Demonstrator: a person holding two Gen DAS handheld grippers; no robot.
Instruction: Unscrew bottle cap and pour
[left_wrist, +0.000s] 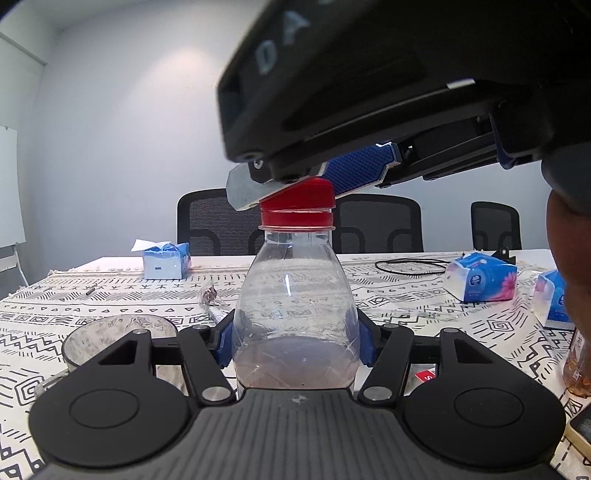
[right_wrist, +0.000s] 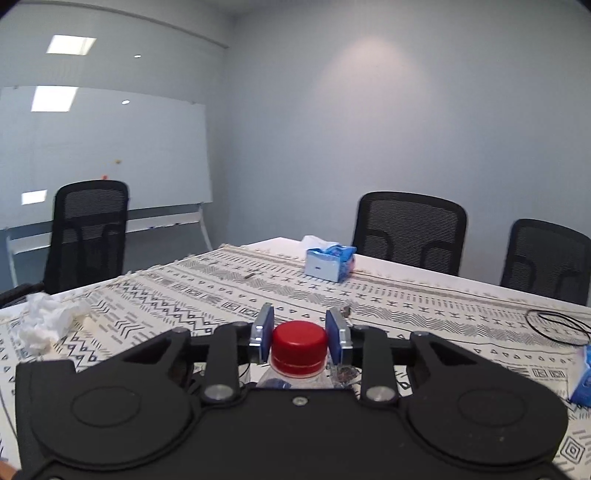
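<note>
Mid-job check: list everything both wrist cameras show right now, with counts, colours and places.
Clear plastic bottle: 1, pinkish liquid, centre.
Red screw cap: 1, on bottle.
Clear glass cup: 1, left of bottle.
Blue tissue packs: 3, on cloth.
Black cable loop: 1, far right.
Crumpled white tissue: 1, left edge.
Patterned tablecloth: 1, black-and-white.
Black mesh chairs: 3, behind table.
Whiteboard: 1, left wall.
Left gripper: on bottle.
Right gripper: flanks cap, gaps visible.

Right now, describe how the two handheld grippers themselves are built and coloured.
Both are matte black plastic. The left gripper has a ribbed centre plate, two round discs, silver pivot bolts on angled linkage arms, and blue pads. The right gripper has the same layout, with blue diamond-textured pads backed by silver metal plates; from the left view, pale raised lettering shows on its housing. No sleeves or cables are visible.
</note>
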